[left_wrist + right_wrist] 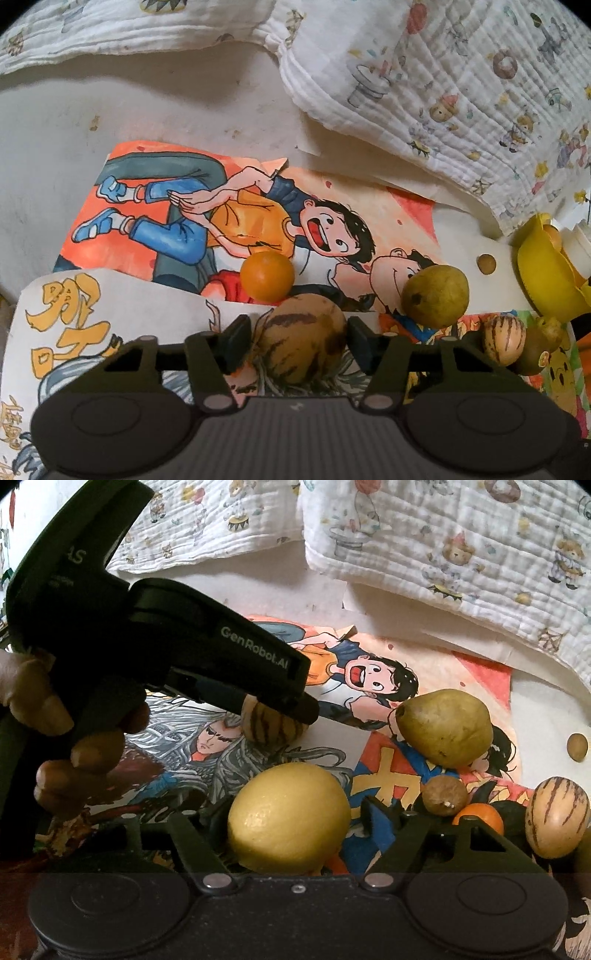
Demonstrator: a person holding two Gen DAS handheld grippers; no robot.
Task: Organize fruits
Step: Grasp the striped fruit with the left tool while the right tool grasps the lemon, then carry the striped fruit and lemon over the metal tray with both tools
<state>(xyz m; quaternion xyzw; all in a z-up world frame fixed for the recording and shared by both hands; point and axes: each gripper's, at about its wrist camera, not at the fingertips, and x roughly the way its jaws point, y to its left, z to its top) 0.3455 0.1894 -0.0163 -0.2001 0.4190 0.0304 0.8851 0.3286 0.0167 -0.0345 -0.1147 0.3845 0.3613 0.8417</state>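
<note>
the left gripper [295, 705], marked "genrobot.ai", bracketed a striped melon [301, 338] lying crosswise on the cartoon posters [184, 221]; contact looked likely but unclear. the right gripper [290, 819] clasped one lemon [288, 818], lying crosswise. nearby: one pear [445, 727], two striped melons in all.

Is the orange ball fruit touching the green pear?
Apart. The left wrist view shows the orange and the green pear with a clear strip of the cartoon poster between them.
</note>
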